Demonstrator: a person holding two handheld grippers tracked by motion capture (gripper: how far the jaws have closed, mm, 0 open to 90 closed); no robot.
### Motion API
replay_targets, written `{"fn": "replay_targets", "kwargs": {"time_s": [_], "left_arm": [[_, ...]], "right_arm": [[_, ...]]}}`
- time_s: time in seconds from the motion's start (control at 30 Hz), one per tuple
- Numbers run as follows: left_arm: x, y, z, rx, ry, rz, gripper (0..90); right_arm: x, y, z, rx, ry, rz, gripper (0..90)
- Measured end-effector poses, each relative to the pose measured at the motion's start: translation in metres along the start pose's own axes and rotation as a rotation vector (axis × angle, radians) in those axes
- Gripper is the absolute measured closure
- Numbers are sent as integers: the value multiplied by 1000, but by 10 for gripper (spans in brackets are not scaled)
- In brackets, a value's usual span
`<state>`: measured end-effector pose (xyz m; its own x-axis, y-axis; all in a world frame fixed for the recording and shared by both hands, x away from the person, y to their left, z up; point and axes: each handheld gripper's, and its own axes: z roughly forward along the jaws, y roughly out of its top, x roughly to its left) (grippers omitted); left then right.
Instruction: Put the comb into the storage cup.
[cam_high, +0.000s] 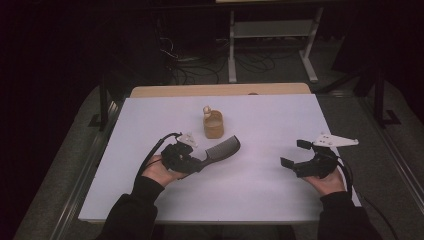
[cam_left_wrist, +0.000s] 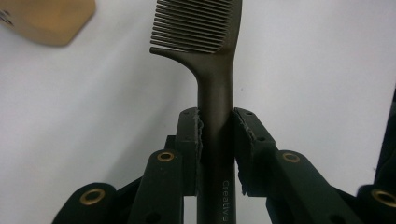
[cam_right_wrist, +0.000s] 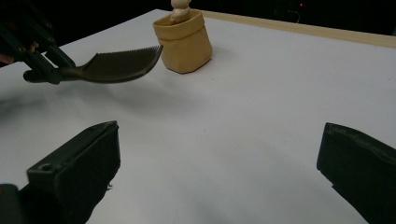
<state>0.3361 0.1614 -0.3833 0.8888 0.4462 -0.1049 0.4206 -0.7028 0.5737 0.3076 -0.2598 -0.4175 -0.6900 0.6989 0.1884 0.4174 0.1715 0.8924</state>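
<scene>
A dark comb is held by its handle, lifted off the white table, teeth end pointing toward a small tan pouch. My left gripper is shut on the comb's handle. A pale object sticks out of the pouch's top. My right gripper hovers at the table's right side, open, with nothing between its jaws.
The white tabletop has a wooden strip along its far edge. Beyond it, on the dark floor, are cables and a metal frame.
</scene>
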Motion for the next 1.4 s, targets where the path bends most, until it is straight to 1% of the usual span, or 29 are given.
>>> {"fn": "replay_targets", "kwargs": {"time_s": [0.23, 0.33, 0.37, 0.4, 0.6, 0.67, 0.87, 0.97, 1.13, 1.17, 1.2, 1.4], "left_arm": [[-1, 5, -14, -50, 27, 18, 734], [-1, 7, -17, -63, 27, 20, 734], [-2, 8, -20, -79, 31, 20, 734], [-2, 8, -20, -79, 31, 20, 734], [-2, 14, -33, -118, 52, 29, 734], [-1, 17, -36, -132, 53, 29, 734], [-2, 22, -41, -155, 62, 38, 734], [-3, 25, -42, -168, 64, 43, 734], [-4, 32, -41, -192, 69, 55, 734], [-5, 33, -41, -200, 72, 58, 733], [-5, 35, -42, -206, 66, 58, 734], [-9, 44, -44, -227, 67, 72, 734]], "right_arm": [[0, 0, 0, 0, 0, 0, 0], [0, 0, 0, 4, 0, 0, 0], [0, 0, 1, 5, 0, -3, 0], [0, 0, 1, 5, 0, -3, 0], [3, 2, 0, 2, 2, -8, 0], [5, 3, 0, 3, 4, -17, 0], [8, 7, 0, 0, 10, -25, 0], [10, 10, 0, 1, 22, -25, 0], [15, 18, 1, 6, 47, -29, 0], [16, 21, 2, 8, 51, -34, 0], [17, 25, 2, 7, 55, -41, 0], [21, 42, 3, 6, 78, -59, 0]]}}
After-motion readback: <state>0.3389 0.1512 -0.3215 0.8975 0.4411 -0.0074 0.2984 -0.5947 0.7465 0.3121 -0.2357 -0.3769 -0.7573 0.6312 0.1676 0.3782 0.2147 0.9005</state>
